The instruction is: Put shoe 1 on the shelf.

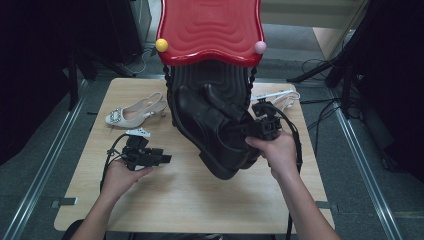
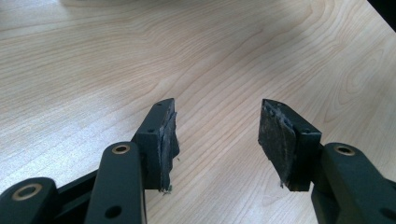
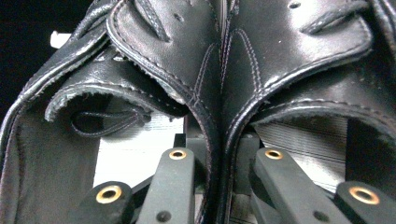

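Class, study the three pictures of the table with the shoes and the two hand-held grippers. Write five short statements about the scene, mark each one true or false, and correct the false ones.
1. The right gripper grips a pair of black shoes. True.
2. The left gripper holds the white sandal. False: its jaws are open over bare table.
3. The black shoes lie flat on the table. False: they are lifted and tilted.
4. A red shoe rack stands at the table's far edge. True.
5. The white sandal lies left of the black shoes. True.

High view overhead; gripper views close along jaws, sharing table [image 1: 200,200].
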A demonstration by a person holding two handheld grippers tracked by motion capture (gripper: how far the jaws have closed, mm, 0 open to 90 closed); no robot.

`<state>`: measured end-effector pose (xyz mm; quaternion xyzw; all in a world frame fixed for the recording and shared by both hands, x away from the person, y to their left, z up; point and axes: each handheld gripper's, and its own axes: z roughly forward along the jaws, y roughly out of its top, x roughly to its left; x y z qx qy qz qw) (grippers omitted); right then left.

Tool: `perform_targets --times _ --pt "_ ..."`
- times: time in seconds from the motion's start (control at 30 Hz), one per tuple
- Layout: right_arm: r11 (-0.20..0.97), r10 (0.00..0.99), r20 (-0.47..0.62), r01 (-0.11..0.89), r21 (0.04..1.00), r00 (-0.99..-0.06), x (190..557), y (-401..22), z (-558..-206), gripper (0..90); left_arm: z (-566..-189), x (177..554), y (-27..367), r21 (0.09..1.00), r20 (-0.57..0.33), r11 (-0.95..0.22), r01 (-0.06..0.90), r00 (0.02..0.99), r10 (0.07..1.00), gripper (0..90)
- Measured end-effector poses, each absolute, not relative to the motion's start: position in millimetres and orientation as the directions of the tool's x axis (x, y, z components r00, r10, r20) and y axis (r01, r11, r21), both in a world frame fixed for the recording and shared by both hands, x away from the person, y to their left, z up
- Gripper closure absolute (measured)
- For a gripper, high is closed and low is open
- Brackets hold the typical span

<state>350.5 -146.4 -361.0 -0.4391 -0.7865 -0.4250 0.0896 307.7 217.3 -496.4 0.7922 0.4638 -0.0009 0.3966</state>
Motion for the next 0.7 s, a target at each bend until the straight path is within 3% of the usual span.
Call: perform_targets --times 0.27,0.7 --pt "0.168 0.691 0.474 0.759 0.629 -0.546 391.0 -130.8 -346.6 82.8 -497.9 309.0 216.9 0.622 -0.373 -0.260 0.739 0.571 0.731 47.3" --pt "-0.007 0.814 0.413 0.704 0.710 -0.409 419.9 -108.7 -370.2 82.9 -499.3 310.0 215.0 0.617 -0.381 -0.268 0.740 0.580 0.720 47.6"
